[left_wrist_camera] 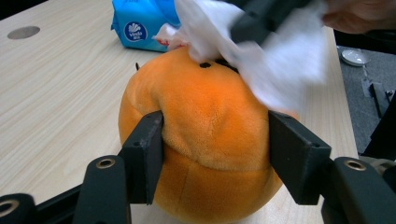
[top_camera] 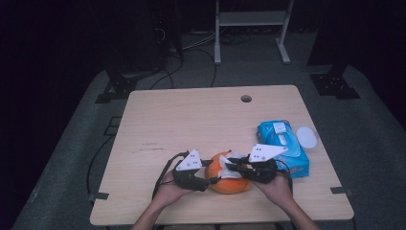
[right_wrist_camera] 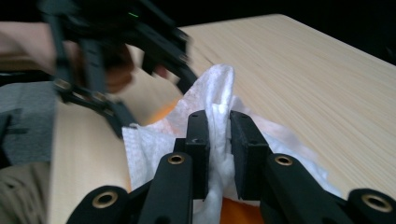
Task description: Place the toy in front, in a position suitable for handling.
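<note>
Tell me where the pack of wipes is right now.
In the high view the pack of wipes lies at the table's right side, just beyond the right tool, beside a white lid.

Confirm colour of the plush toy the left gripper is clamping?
Orange. The plush toy shows best in the left gripper view, squeezed between the jaws.

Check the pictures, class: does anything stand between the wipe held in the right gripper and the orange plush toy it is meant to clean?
Nothing visible does. The right gripper pinches the white wipe, which already lies on the top of the orange plush toy. The left gripper squeezes the toy's sides, below the wipe.
</note>
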Motion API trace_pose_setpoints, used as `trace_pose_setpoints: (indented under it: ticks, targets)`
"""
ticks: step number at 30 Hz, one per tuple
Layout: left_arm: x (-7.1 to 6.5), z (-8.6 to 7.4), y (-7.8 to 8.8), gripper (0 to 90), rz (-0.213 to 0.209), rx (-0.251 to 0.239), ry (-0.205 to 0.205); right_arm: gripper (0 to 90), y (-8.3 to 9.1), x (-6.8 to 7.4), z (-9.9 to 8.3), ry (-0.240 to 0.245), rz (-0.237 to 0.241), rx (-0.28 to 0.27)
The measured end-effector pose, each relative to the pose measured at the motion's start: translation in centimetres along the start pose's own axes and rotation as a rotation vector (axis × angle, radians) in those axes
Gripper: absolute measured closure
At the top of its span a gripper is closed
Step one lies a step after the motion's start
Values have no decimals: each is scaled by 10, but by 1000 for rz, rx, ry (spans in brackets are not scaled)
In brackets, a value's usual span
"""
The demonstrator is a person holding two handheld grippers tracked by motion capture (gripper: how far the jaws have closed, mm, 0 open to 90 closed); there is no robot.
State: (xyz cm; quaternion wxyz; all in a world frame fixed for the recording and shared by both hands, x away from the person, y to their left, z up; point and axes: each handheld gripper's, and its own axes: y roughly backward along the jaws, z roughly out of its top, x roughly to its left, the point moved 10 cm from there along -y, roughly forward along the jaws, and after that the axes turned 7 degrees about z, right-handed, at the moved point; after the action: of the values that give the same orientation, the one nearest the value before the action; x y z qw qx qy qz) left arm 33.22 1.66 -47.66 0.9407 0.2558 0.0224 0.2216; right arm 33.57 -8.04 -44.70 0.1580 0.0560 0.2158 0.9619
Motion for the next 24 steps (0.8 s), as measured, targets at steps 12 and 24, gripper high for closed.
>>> trace_pose_setpoints:
  ticks: [12,24]
  targets:
    - [-1,-1,-4,356,1,11,3,776,-1,7,-4,-5,30,12]
    - [0,1,-5,134,-41,20,107,777,6,-13,-13,-61,0,24]
